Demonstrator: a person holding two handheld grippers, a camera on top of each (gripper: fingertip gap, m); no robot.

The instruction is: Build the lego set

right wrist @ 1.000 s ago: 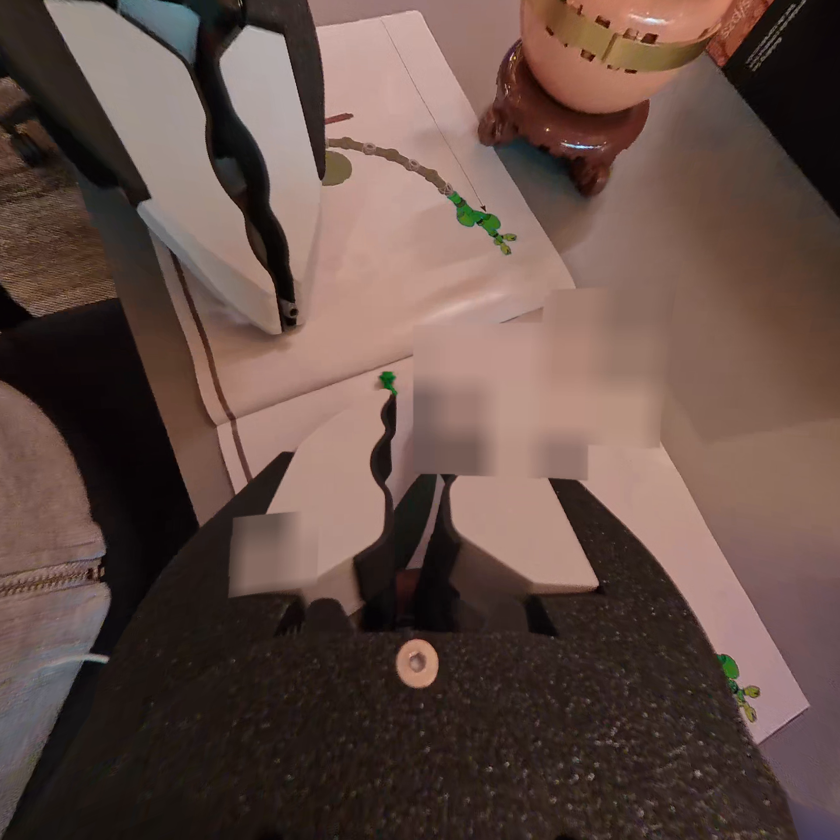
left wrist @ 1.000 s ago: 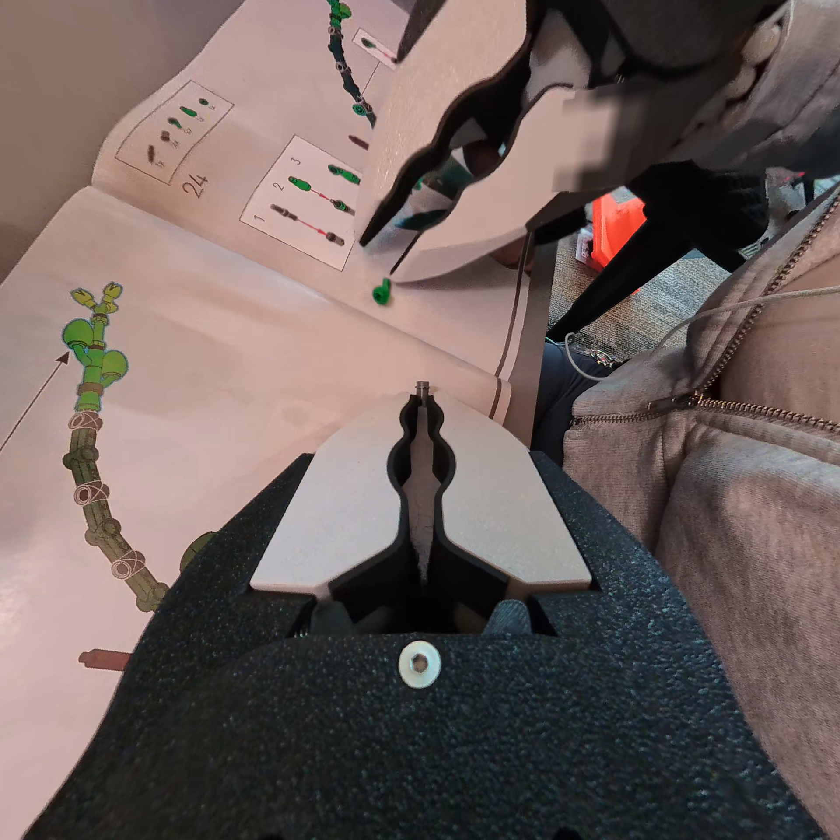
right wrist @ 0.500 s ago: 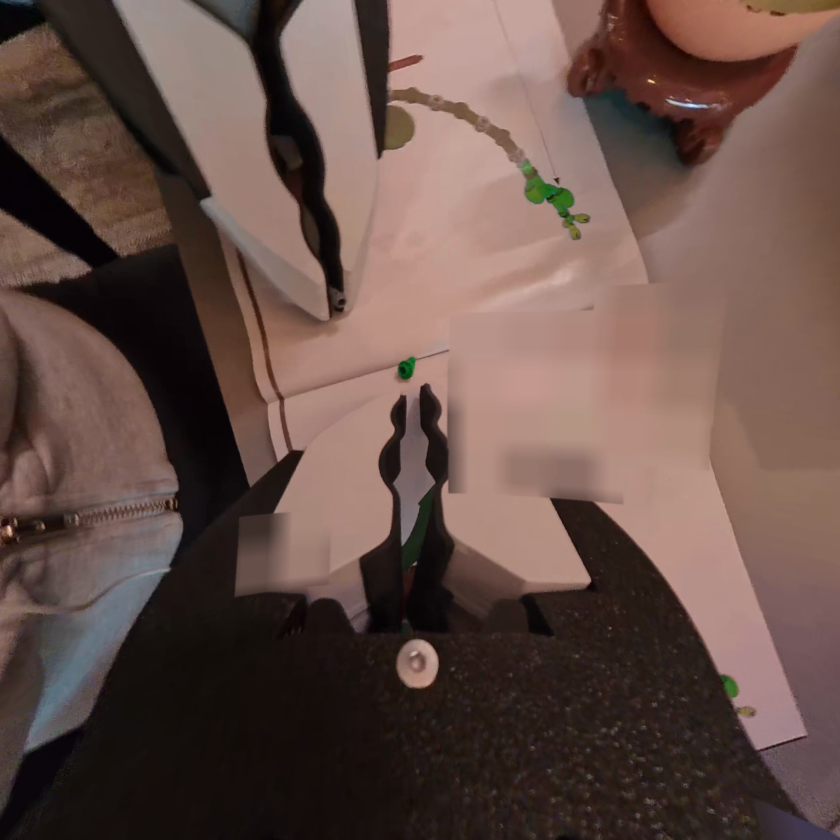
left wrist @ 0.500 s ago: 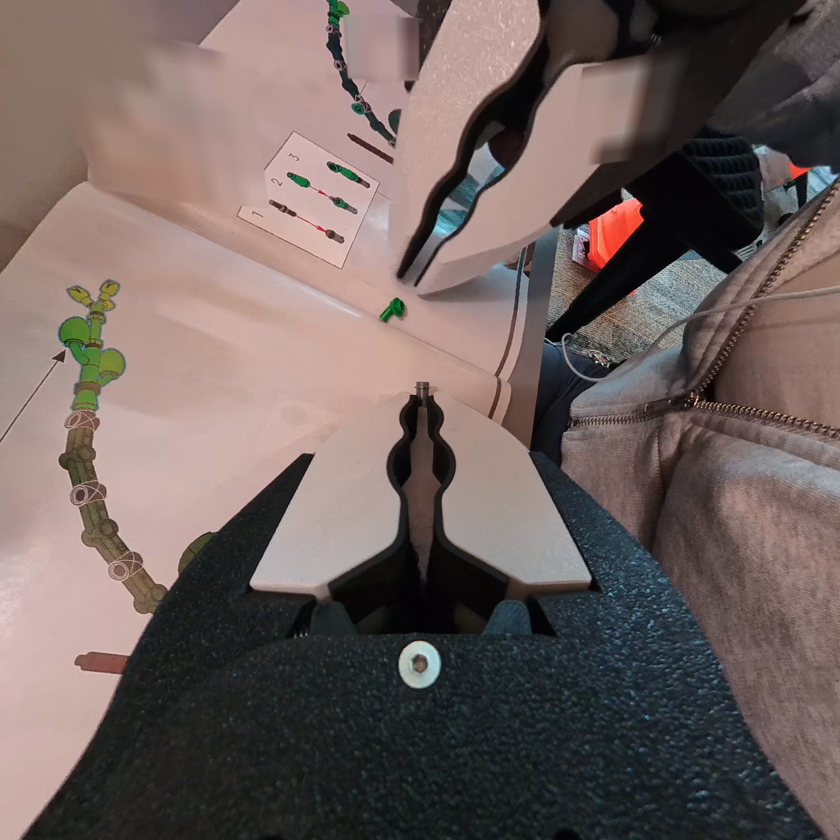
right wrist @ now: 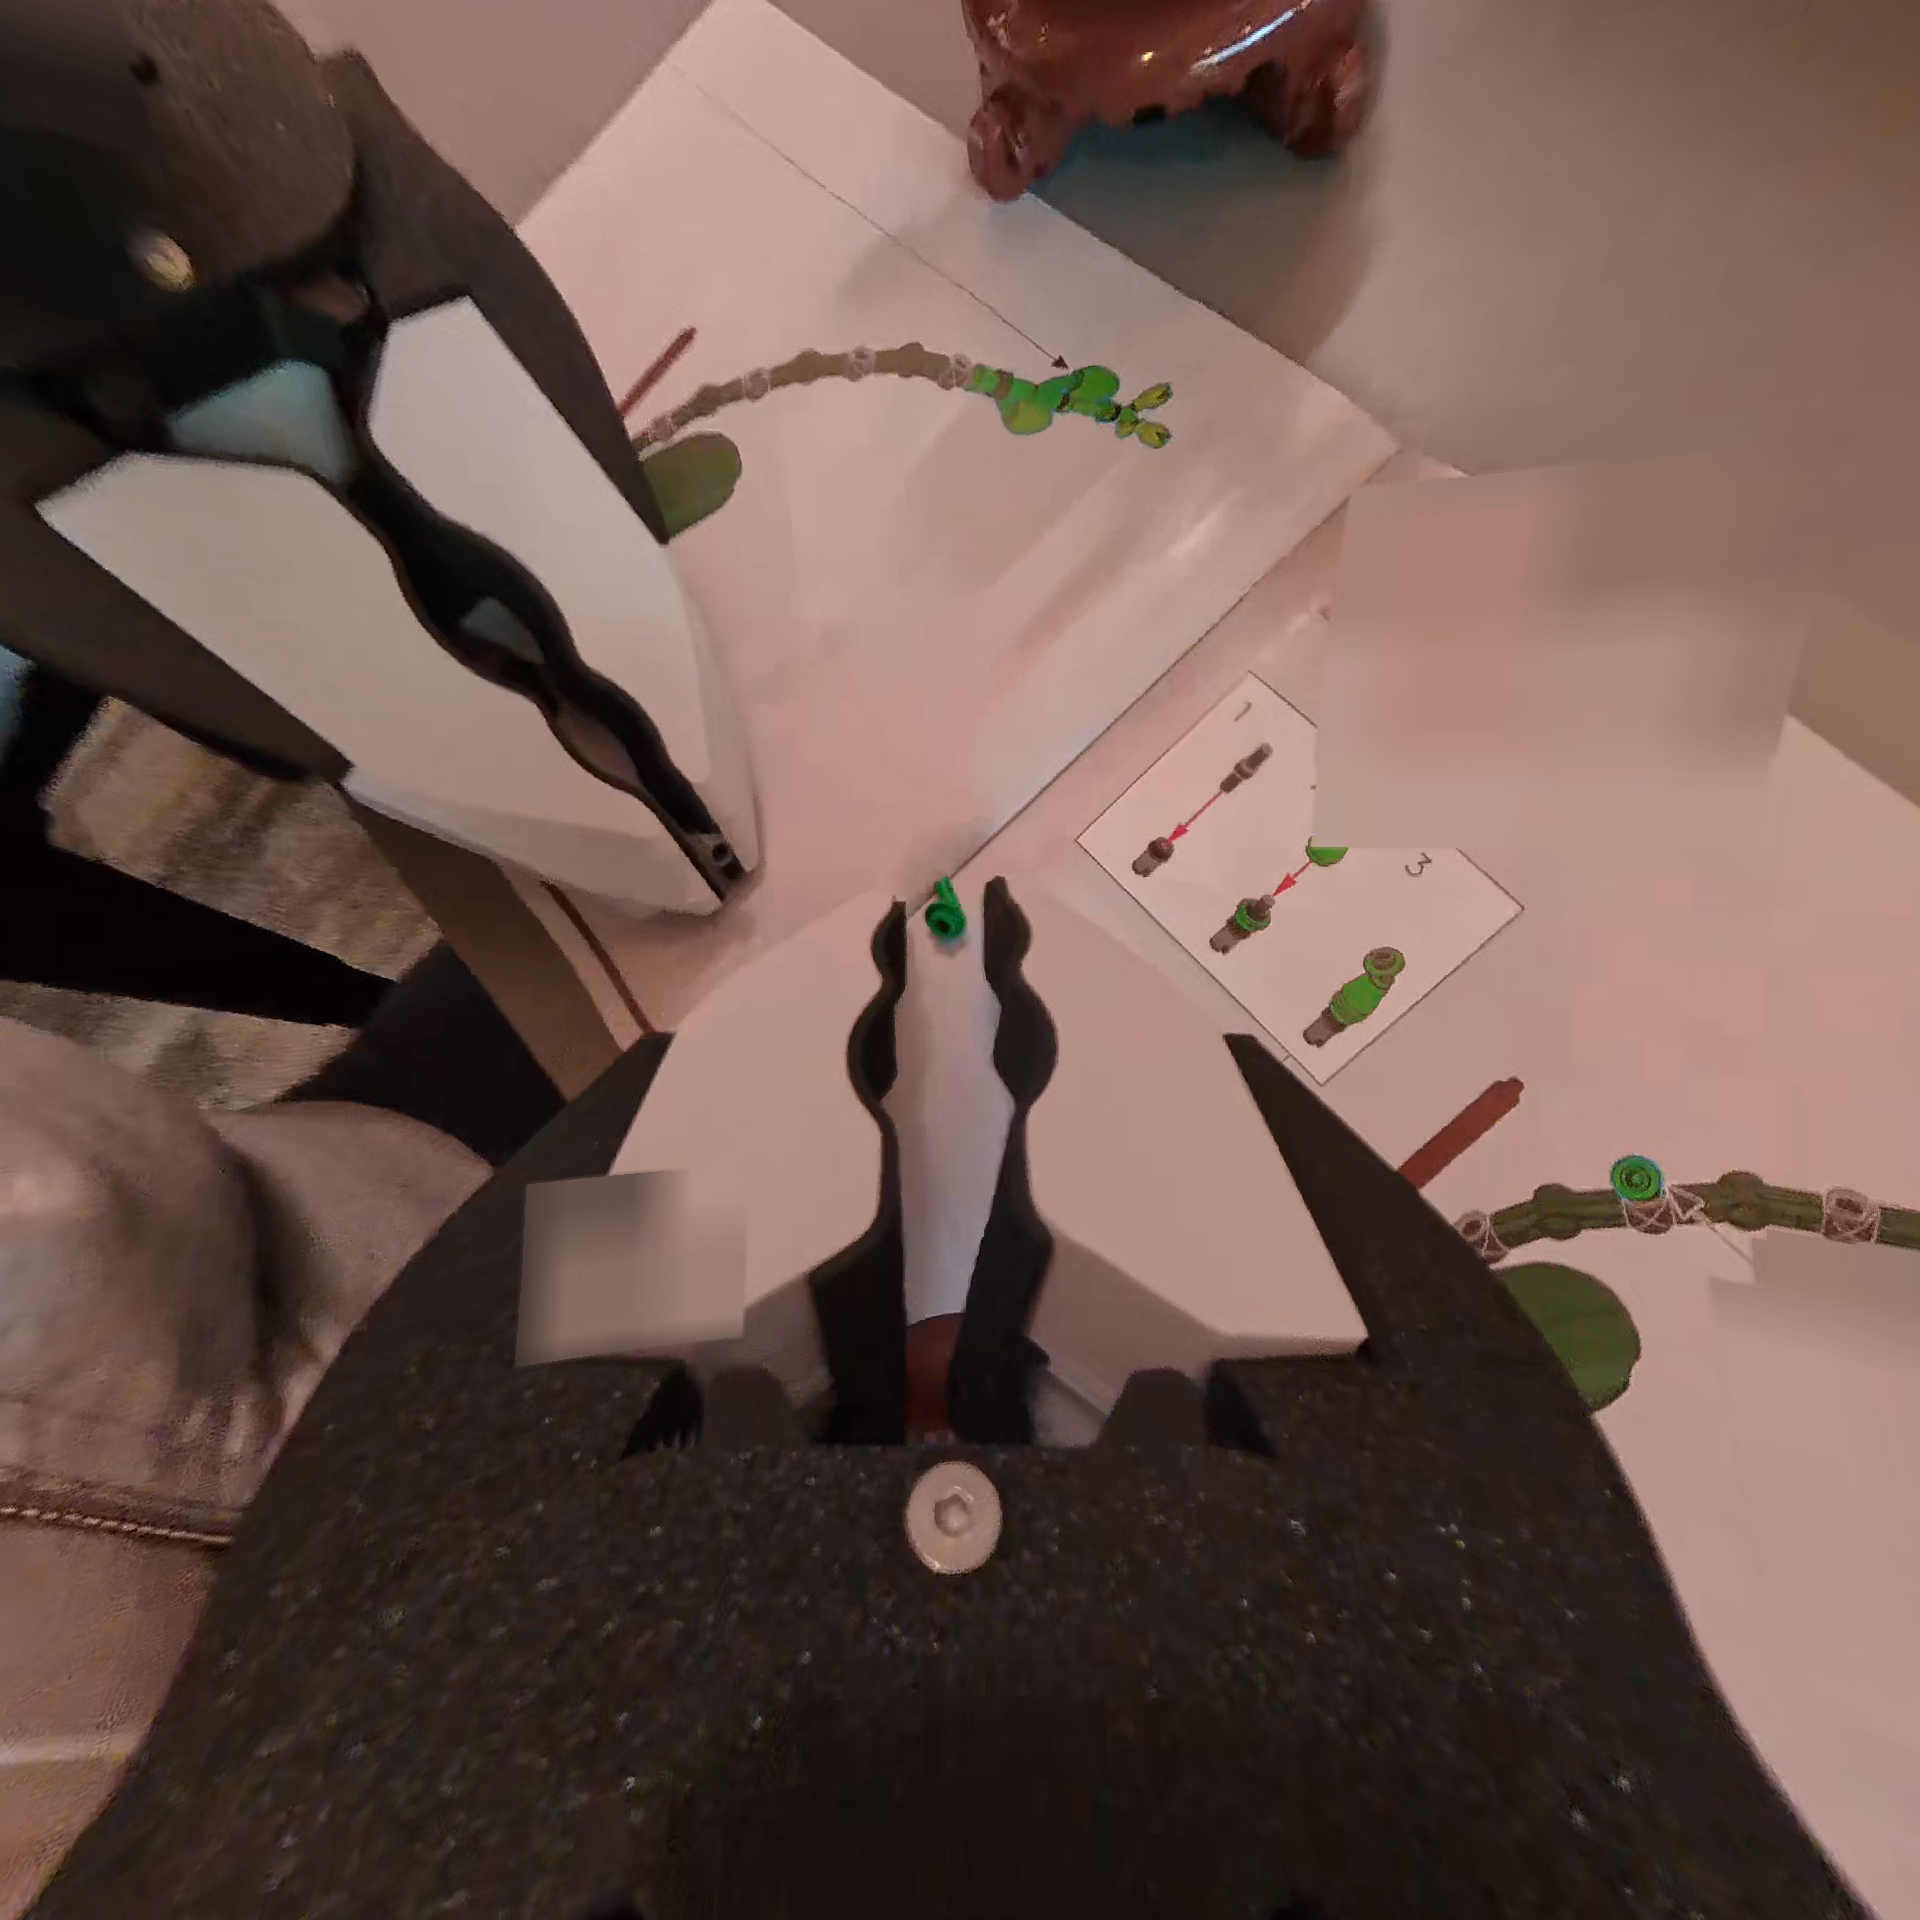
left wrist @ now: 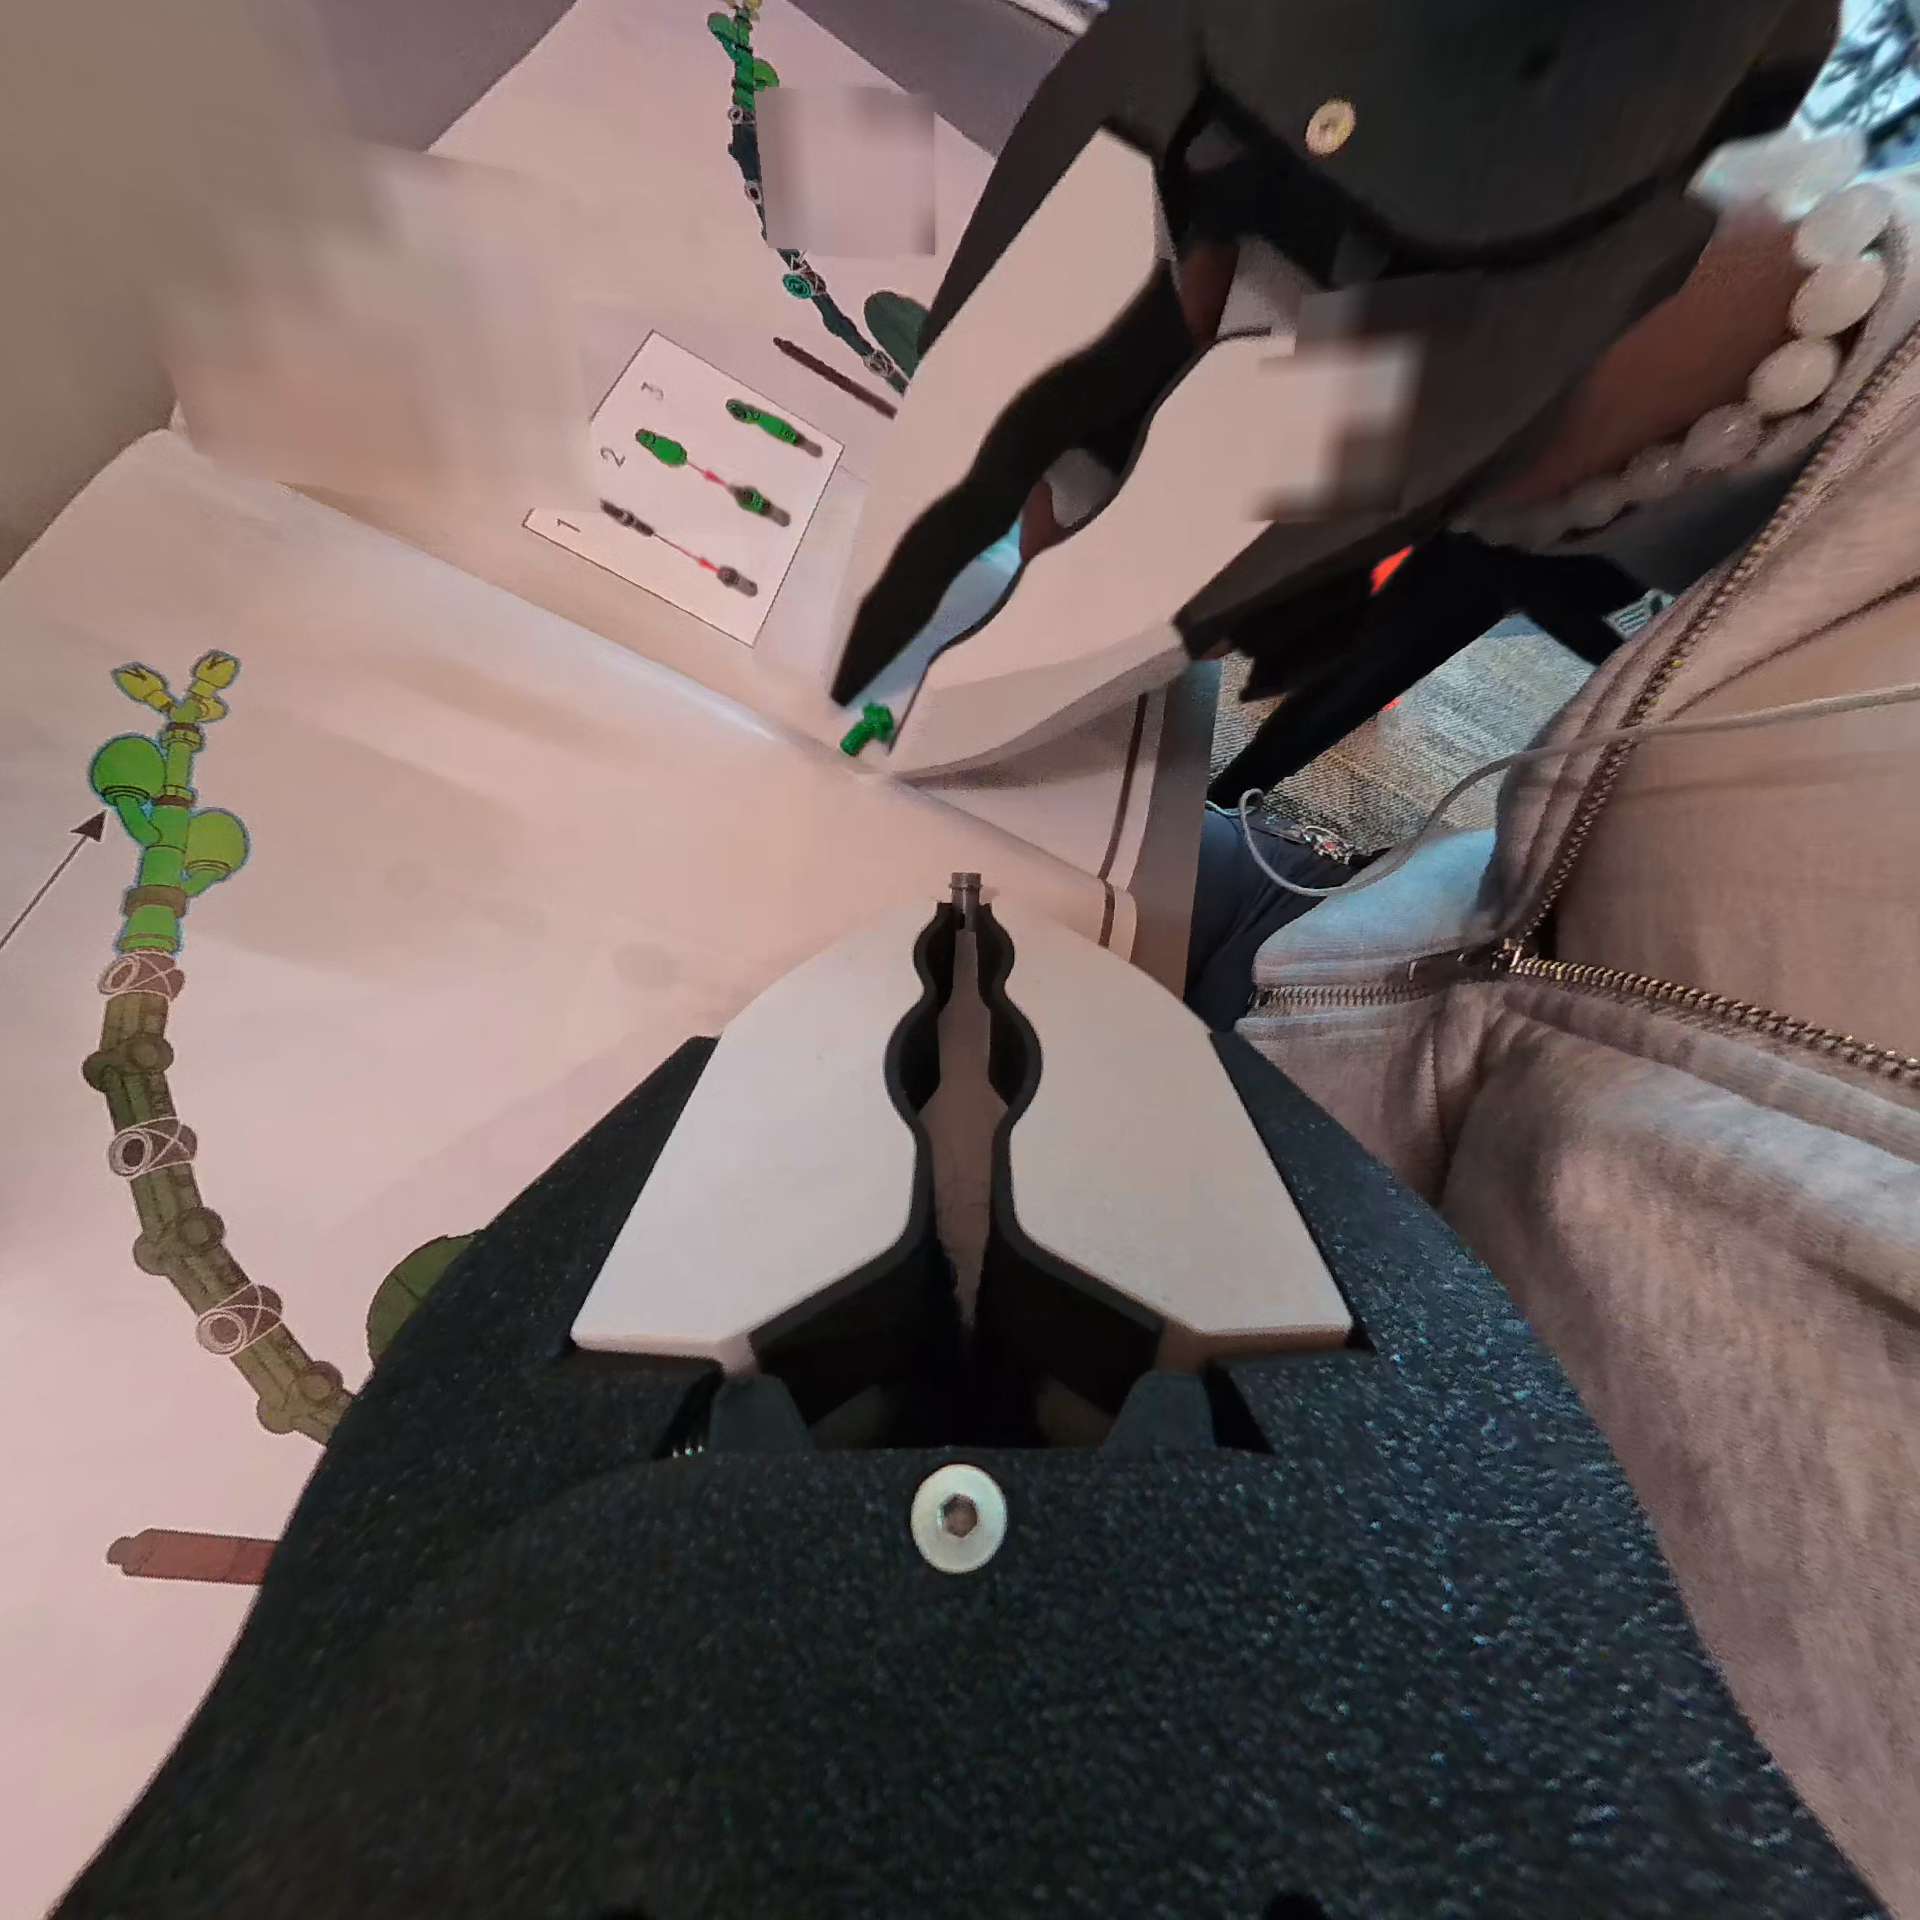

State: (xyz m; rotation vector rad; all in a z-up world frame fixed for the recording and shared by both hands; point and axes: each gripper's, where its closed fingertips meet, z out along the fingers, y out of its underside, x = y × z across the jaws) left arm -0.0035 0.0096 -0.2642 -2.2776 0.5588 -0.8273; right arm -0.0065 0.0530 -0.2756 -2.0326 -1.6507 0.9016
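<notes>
an open booklet [right wrist: 935,582] with printed plant diagrams lies on the pale counter [right wrist: 1610,260]. a brown carved base [right wrist: 1164,94] stands on the counter just beyond the booklet's far edge. a grey zipped hoodie [left wrist: 1662,1195] fills one side, with carpet [left wrist: 1382,758] beyond the counter edge.

The right gripper [right wrist: 943,902], which a second earlier pinched the green piece [right wrist: 944,911] at its fingertips, had opened; the piece now lay on the booklet [right wrist: 935,582] near its fold, between the spread fingers. The gripper had swung right, revealing the numbered diagram [right wrist: 1299,883].
</notes>
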